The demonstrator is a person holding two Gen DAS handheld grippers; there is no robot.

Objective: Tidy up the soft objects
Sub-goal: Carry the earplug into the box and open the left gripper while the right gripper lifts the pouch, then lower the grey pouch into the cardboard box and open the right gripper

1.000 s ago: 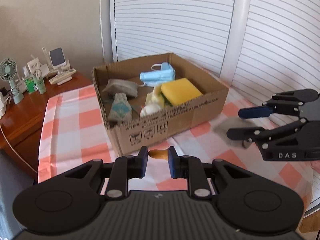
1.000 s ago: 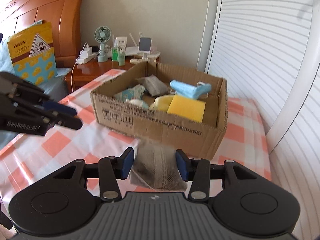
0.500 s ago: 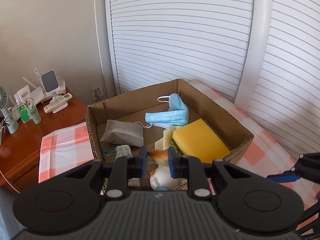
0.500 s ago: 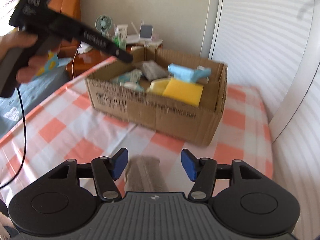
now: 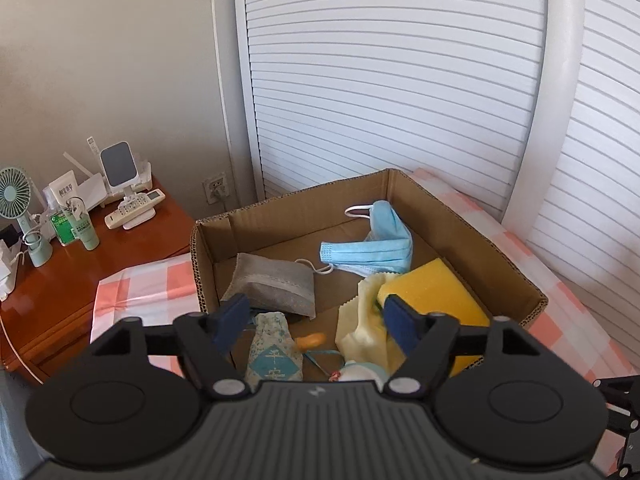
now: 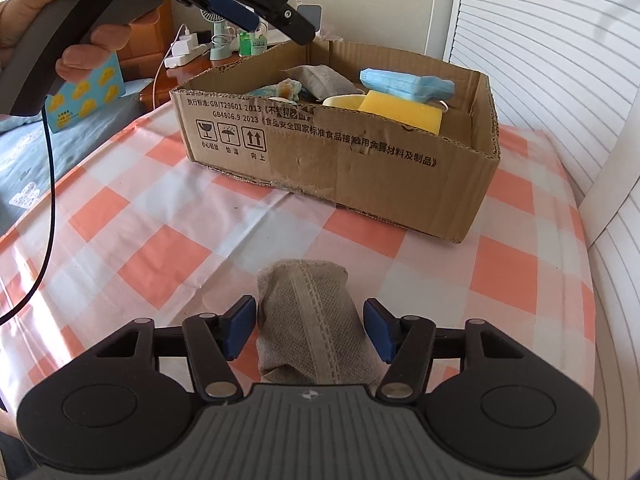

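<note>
Left gripper (image 5: 316,322) opening, empty, above cardboard box (image 5: 496,256) already holding several soft items; right gripper (image 6: 306,328) released, straddling grey pouch (image 6: 316,320) left on desk (image 6: 180,216).

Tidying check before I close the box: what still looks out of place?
One grey pouch lies on the checked cloth, outside the box that holds the other soft things. It sits between the right tool's open pads, untouched.

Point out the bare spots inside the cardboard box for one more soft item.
Bare floor in the cardboard box lies along the back wall, behind the grey pouch and left of the blue mask. The near half is crowded: yellow sponge, cream cloth, patterned sachet.
</note>
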